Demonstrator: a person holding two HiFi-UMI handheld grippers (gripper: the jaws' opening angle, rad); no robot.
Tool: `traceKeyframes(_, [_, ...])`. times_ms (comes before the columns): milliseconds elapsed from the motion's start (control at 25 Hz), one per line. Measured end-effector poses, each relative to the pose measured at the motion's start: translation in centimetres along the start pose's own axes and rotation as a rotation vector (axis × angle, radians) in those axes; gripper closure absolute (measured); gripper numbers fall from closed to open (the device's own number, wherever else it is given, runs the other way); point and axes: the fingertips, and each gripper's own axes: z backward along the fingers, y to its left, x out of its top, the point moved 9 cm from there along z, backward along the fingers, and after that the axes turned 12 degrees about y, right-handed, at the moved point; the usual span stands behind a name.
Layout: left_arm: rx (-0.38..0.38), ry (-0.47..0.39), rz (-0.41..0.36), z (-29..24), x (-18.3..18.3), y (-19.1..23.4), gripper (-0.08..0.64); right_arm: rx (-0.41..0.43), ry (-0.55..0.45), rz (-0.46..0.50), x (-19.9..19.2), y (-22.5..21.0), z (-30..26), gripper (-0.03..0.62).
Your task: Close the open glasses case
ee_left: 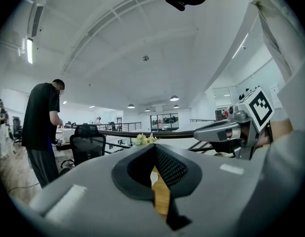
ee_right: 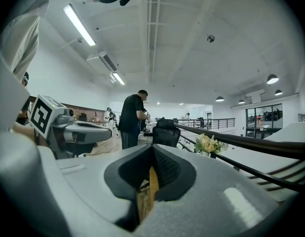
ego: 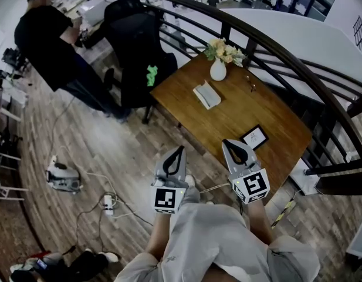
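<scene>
Wooden table (ego: 239,116), left gripper (ego: 181,149), right gripper (ego: 225,141), fingers (ee_left: 173,168) together

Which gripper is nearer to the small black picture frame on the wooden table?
Right. In the head view, the right gripper hangs just left of the picture frame, over the table edge; the left gripper sits farther left, off the table.

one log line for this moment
phase: pre-reach | left gripper: jaws shut, empty | right gripper: jaws shut, empty | case: open on table, untouched, apart from both grippers
</scene>
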Motion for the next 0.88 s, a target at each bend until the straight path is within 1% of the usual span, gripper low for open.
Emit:
traceKeyframes(160, [-0.021, 0.006, -0.016, -2.3, 0.2, 3.4, 0.541, -0.03, -0.004, -0.007, 1.4, -0.6, -3.3, 0.589])
traceKeyframes(480, [-0.071, -0.019, -0.02, -5.5, 1.0, 9.3, 0.541, -0.078, 0.001, -0.02, 3.5, -0.3, -8.7, 0.589])
traceKeyframes(600, [-0.089, -0.026, -0.013, -6.7, 0.9, 10.7, 0.541, -0.093, 0.007, -0.032, 3.6, -0.3, -10.2, 0.589])
traceKeyframes(720, [-0.103, -0.008, -0.013, -8.0, 0.4, 11.9, 0.541, -0.109, 0.02, -0.044, 3.4, -0.5, -11.5, 0.589])
traceKeyframes(880, [-0.139, -0.023, -0.008, -10.0, 0.6, 12.9, 0.541, -0.137, 0.038, -0.064, 3.1, -1.3, -12.7, 0.589])
